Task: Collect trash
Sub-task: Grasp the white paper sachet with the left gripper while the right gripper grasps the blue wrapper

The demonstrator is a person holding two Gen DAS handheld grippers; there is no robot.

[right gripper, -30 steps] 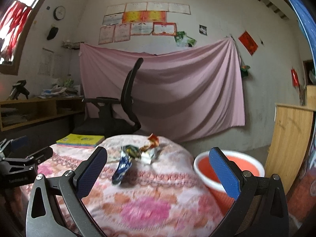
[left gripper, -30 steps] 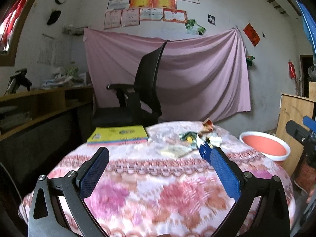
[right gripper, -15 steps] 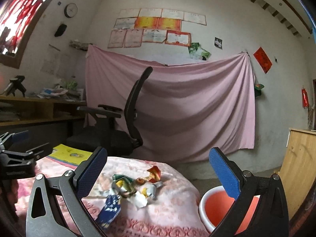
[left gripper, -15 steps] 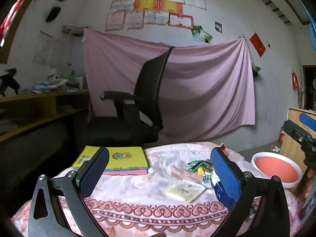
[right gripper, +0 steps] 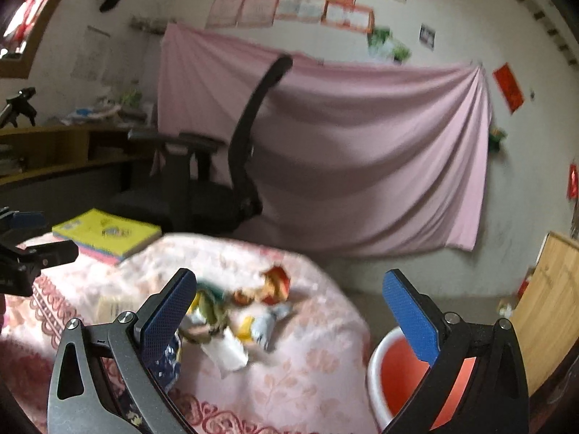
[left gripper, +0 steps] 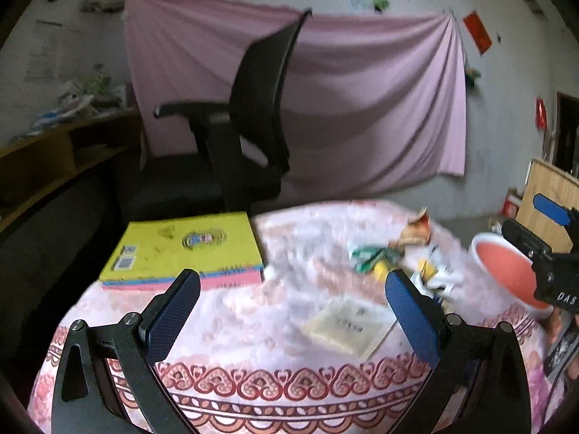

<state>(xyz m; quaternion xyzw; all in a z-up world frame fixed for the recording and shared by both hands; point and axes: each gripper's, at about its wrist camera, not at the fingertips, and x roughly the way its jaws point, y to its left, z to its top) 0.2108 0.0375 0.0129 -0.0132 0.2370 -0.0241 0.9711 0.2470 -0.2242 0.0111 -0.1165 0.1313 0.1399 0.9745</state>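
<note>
Both views have dipped toward the table since the earlier frame; the wrapper pile point(right gripper: 235, 320) lies at eleven o'clock from the spread, empty right gripper point(right gripper: 289, 316), nearer than the likewise spread left gripper point(left gripper: 293, 316), red bin point(right gripper: 401, 372) at four o'clock.

Home room: office chair point(left gripper: 249, 126), certificates point(right gripper: 307, 3)

Left gripper point(left gripper: 291, 303) and right gripper point(right gripper: 289, 303) both hover with jaws spread wide, holding nothing.

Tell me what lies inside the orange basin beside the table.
The orange basin shows only bare orange inside; no trash is visible. Its bottom and near side are hidden behind the right gripper's fingers.
</note>
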